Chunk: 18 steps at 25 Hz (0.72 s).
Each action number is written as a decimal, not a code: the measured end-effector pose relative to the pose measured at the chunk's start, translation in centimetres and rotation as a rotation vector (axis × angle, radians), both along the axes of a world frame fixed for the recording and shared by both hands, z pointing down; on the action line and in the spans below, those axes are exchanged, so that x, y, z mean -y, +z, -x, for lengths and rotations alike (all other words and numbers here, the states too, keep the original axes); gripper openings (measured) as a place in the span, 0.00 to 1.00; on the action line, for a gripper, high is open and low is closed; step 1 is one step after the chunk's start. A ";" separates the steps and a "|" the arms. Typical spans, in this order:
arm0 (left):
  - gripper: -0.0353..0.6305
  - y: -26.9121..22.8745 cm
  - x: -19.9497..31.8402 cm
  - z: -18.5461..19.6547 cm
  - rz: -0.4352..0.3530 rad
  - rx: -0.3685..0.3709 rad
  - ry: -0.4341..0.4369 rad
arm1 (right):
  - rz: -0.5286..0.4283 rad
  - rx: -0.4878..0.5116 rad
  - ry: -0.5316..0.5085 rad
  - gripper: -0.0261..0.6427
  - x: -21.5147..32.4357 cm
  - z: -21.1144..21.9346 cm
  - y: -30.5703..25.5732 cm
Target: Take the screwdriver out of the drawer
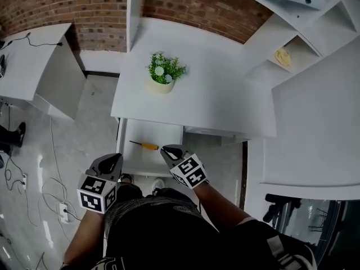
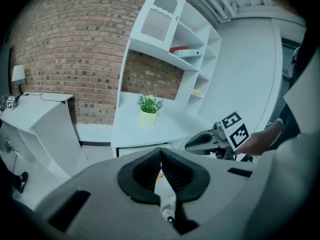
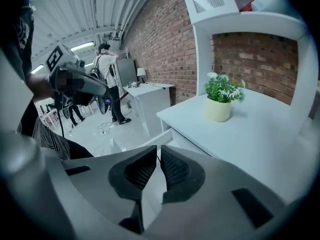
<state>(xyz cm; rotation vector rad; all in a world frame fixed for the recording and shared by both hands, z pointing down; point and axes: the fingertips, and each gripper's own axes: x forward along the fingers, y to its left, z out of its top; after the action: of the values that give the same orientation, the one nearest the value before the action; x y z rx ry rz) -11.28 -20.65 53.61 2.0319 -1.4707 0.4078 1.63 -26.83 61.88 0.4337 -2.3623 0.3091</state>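
Screwdriver [image 1: 144, 145] is lying in the open drawer [image 1: 151, 130] under the bench [image 1: 208, 94]. My right tool [image 1: 169, 151] hangs just beside its yellow handle, jaws pinched nearly together, empty. My left tool [image 1: 114, 161] sits off the drawer's left edge, jaws closed on nothing.

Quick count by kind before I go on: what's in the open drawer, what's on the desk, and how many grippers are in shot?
screwdriver, in the drawer: 1
potted plant, on the desk: 1
Grippers: 2 (left gripper, right gripper)
Total: 4
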 end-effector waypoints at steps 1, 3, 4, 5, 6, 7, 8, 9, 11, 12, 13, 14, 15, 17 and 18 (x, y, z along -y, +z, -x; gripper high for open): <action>0.08 0.4 0.1 0.4 0.008 -0.001 0.007 | 0.003 -0.028 -0.007 0.06 0.1 0.3 1.0; 0.08 1.2 0.2 1.1 0.024 -0.002 0.021 | 0.014 -0.079 -0.019 0.08 0.2 1.0 2.9; 0.08 1.6 0.3 1.5 0.031 -0.003 0.026 | 0.022 -0.100 -0.025 0.10 0.2 1.4 3.9; 0.08 1.9 0.3 1.8 0.038 -0.005 0.029 | 0.029 -0.119 -0.031 0.10 0.2 1.8 4.8; 0.08 2.3 0.3 2.2 0.044 -0.007 0.031 | 0.036 -0.136 -0.037 0.10 0.2 2.2 5.7; 0.08 2.7 0.2 2.6 0.050 -0.009 0.032 | 0.043 -0.150 -0.044 0.10 0.2 2.7 6.6; 0.08 3.1 0.2 3.1 0.058 -0.011 0.033 | 0.048 -0.164 -0.054 0.10 0.2 3.4 7.4; 0.08 3.6 0.1 3.6 0.068 -0.014 0.033 | 0.047 -0.182 -0.068 0.10 0.2 4.0 8.3; 0.08 4.5 0.1 4.5 0.088 -0.025 0.033 | 0.028 -0.232 -0.105 0.10 0.4 4.8 10.1; 0.08 5.0 0.1 4.8 0.098 -0.032 0.033 | 0.016 -0.261 -0.122 0.10 0.6 5.1 11.1; 0.08 5.4 0.1 5.1 0.107 -0.038 0.033 | 0.002 -0.290 -0.138 0.10 0.8 5.3 12.1; 0.08 5.9 0.2 5.5 0.115 -0.042 0.035 | -0.011 -0.318 -0.155 0.10 0.9 5.5 13.1; 0.08 6.3 0.3 5.8 0.123 -0.044 0.036 | -0.022 -0.346 -0.174 0.10 1.1 5.6 14.1; 0.08 7.1 0.6 6.4 0.135 -0.047 0.037 | -0.037 -0.403 -0.221 0.10 1.2 5.9 16.1; 0.08 7.5 0.7 6.7 0.139 -0.049 0.035 | -0.042 -0.431 -0.247 0.10 1.1 5.9 17.2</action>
<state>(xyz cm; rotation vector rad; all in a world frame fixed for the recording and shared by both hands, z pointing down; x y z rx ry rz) -17.99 -21.38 61.06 1.9464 -1.3410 0.4588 -4.32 -27.95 79.04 0.1977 -1.9728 0.0427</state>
